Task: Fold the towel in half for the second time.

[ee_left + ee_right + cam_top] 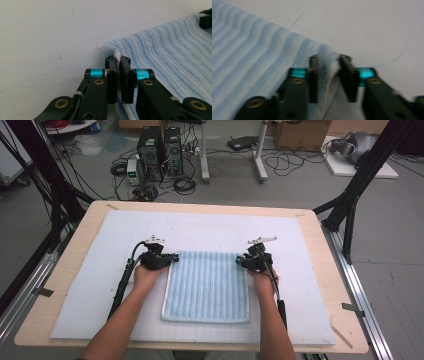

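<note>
A light blue ribbed towel [207, 287] lies flat on the white mat [210, 225]. My left gripper [175, 256] is at the towel's far left corner. In the left gripper view the towel [162, 50] has its white-edged corner pinched between the jaws of the left gripper [117, 60], which is shut on it. My right gripper [239, 261] sits at the far right corner. In the right gripper view the towel [249, 50] has its corner between the jaws of the right gripper [329, 60], which still stand a little apart around the bunched fabric.
The mat covers most of a wooden table [65, 250]. Black frame legs [350, 215] stand to the right and left of the table. Computer towers [160, 152] and cables sit on the floor beyond the far edge.
</note>
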A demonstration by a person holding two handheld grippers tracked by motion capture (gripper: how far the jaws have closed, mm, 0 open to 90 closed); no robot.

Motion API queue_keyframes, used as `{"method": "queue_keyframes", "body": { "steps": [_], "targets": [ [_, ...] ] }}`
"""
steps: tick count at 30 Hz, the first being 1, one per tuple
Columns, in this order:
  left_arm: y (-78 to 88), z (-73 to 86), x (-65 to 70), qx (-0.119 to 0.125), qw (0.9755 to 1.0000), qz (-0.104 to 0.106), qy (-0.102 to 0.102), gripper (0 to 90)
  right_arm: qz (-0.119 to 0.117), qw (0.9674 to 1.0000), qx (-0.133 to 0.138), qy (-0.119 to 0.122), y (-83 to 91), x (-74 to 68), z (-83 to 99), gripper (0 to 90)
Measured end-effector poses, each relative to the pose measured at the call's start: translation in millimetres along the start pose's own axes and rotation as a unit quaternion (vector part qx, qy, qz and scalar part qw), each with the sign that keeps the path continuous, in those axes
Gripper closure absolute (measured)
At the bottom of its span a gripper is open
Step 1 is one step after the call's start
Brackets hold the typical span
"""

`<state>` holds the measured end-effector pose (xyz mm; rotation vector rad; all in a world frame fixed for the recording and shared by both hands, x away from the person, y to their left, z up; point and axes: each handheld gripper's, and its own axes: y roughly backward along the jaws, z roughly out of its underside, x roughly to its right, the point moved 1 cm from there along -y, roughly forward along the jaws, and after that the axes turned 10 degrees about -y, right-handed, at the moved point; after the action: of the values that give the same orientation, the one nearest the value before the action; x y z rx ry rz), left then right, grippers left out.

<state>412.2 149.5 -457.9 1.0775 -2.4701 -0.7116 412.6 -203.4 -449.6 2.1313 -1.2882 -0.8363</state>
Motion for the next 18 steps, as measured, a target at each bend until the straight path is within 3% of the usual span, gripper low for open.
{"method": "queue_keyframes", "body": {
  "steps": [2, 6, 8, 12, 15, 18],
  "targets": [
    [1.0, 0.1, -1.1, 0.002, 1.0, 0.004, 0.008, 85.3, -0.01, 0.9999, -0.002, -0.012, 0.0, 1.0, 0.5, 80.1],
    [3.7, -2.4, -2.3, 0.017, 0.9997, 0.005, 0.019, 85.3, 0.0, 1.0, 0.003, 0.008, 0.0, -4.4, 0.0, 84.2],
    [7.3, -5.5, -3.1, 0.034, 0.9993, 0.001, 0.017, 85.5, 0.007, 0.9997, 0.018, 0.014, 1.6, -6.2, -2.1, 84.6],
    [14.6, -12.3, -6.3, 0.085, 0.9957, -0.003, 0.036, 85.6, 0.01, 0.9983, 0.056, 0.013, 6.8, -7.2, -7.6, 84.6],
    [17.1, -11.7, -6.9, 0.079, 0.9963, 0.0, 0.036, 85.6, 0.004, 0.9974, 0.072, 0.006, 10.6, -9.3, -9.4, 84.5],
    [22.1, -11.5, -7.6, 0.075, 0.9964, 0.009, 0.039, 85.5, -0.004, 0.9968, 0.079, 0.014, 14.5, -11.6, -8.5, 84.4]
  ]
}}
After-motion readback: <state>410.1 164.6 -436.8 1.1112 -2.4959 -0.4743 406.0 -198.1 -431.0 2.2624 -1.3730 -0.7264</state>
